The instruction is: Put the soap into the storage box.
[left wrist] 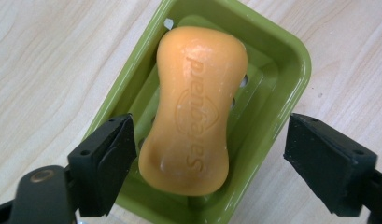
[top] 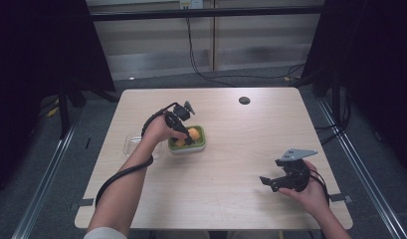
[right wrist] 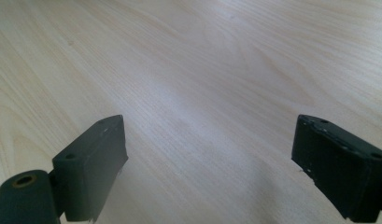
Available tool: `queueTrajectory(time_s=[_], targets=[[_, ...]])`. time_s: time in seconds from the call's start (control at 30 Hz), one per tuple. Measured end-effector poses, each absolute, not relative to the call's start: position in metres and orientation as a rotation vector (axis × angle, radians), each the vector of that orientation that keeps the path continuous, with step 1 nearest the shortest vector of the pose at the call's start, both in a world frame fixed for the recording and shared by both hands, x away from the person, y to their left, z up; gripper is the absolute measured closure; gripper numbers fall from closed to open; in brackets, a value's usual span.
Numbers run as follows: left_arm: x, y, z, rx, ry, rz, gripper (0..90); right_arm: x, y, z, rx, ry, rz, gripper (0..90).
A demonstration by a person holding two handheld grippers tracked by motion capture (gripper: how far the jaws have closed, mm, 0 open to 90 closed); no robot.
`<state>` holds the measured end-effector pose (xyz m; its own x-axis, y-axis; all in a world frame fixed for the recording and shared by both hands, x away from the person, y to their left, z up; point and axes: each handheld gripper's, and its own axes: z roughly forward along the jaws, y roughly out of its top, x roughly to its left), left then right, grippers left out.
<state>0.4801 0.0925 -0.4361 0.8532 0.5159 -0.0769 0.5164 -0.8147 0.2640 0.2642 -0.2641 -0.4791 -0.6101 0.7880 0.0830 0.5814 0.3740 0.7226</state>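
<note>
The orange soap bar [left wrist: 193, 109] lies lengthwise inside the green soap dish [left wrist: 291, 56], which sits mid-table beside a clear lid [top: 131, 144]. The left gripper [left wrist: 207, 163] hovers over the dish with its jaws spread wide on either side of the bar, pads clear of it — placing looks done. Next, probably: lift straight away from the dish. The right gripper [top: 270, 182], well apart from the dish, gapes over bare table [right wrist: 202, 70].

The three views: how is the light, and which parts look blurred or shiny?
High view: the table is evenly lit, dark surroundings. Left gripper view: the orange soap is sharp, with gloss on the green dish rim. Right gripper view: the wood is soft, with a pale sheen; the near jaws are slightly blurred.
</note>
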Motion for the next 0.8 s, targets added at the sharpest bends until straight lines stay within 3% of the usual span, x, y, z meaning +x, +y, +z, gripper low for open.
queueTrajectory(time_s=[0.8], targets=[[0.457, 0.097, -0.424, 2.716, 0.775, -0.026, 14.0, 0.262, -0.265, -0.478, 1.218, 2.358, 1.067, 9.7]])
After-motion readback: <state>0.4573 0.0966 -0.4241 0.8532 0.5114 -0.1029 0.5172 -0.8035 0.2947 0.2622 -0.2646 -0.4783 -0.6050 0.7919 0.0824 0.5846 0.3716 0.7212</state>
